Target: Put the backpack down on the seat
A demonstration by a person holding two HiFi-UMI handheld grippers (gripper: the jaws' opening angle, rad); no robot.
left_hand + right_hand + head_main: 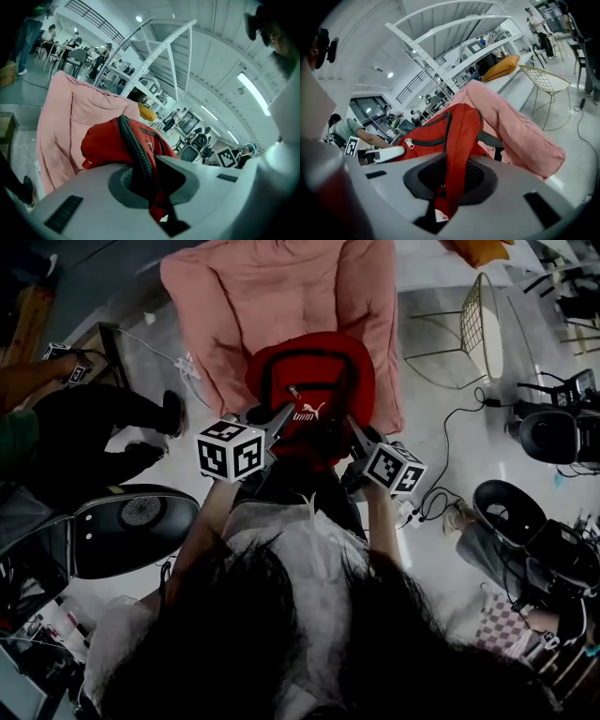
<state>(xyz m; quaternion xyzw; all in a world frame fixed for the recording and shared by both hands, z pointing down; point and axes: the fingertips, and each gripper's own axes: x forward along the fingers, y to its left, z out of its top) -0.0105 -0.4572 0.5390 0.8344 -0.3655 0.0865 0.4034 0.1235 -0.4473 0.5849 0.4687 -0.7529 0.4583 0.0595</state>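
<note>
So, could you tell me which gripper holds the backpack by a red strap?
The right gripper: a red strap runs between its shut jaws, whereas the left gripper clamps a black ribbed cord on the backpack.

Floor: pale grey polished floor [441,418] with a soft sheen; thin black cables [448,460] trail across it.
Chairs: a yellow wire-frame chair [480,324] stands at the head view's upper right; a black round-backed plastic chair [131,526] sits at its lower left.
Structure: white perforated steel beams [161,47] curve up towards the ceiling.
Ceiling: white ribbed ceiling panels [220,56].
Light: long bright strip lights [255,93] and a small round ceiling lamp [138,18].
Upper level: a dark metal railing [91,18] runs along a gallery.
Far end: distant tables with dark chairs [70,56], people around them.
Ledge: an orange cushion [502,65] lies on a white ledge.
Windows: dark-framed glazed panels [370,110].
</note>
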